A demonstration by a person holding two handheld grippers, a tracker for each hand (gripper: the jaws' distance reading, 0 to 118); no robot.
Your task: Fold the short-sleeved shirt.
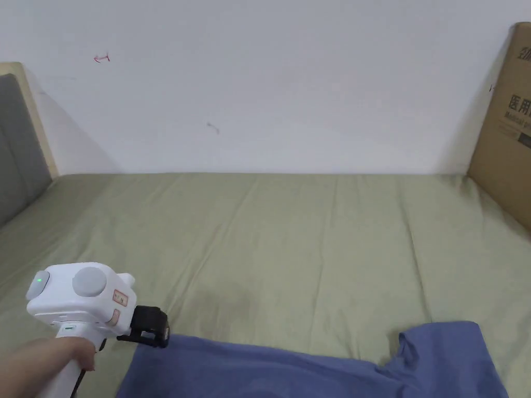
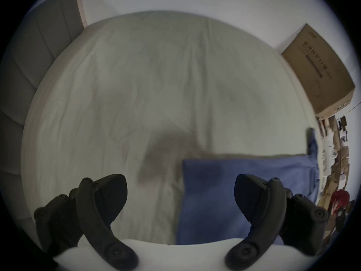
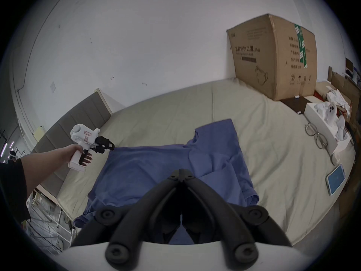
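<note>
Blue cotton, the short-sleeved shirt (image 3: 160, 169) lies spread on the pale green bedsheet (image 1: 290, 243) near the bed's front edge, one sleeve pointing toward the wall. The head view catches just its far hem and that sleeve (image 1: 446, 352); the right gripper view takes in most of the garment, with its near part draping toward the bed's edge, and also a white box (image 3: 322, 122), a pair of glasses (image 3: 316, 136) and a phone (image 3: 336, 178) on the sheet to the right. The right gripper (image 3: 182, 175) has its jaws drawn together, tips meeting above the shirt, with nothing visibly pinched between them. The left gripper (image 2: 180, 185) has its jaws spread wide, one over bare sheet and the other over the shirt's corner, clear of the cloth. A hand (image 3: 78, 155) on an outstretched forearm holds that white-bodied tool just beside the shirt's left corner, its black jaws aimed along the bed. A grey padded headboard (image 1: 21, 150) stands at the left, a cardboard carton (image 3: 273, 56) against the white wall at the right.
</note>
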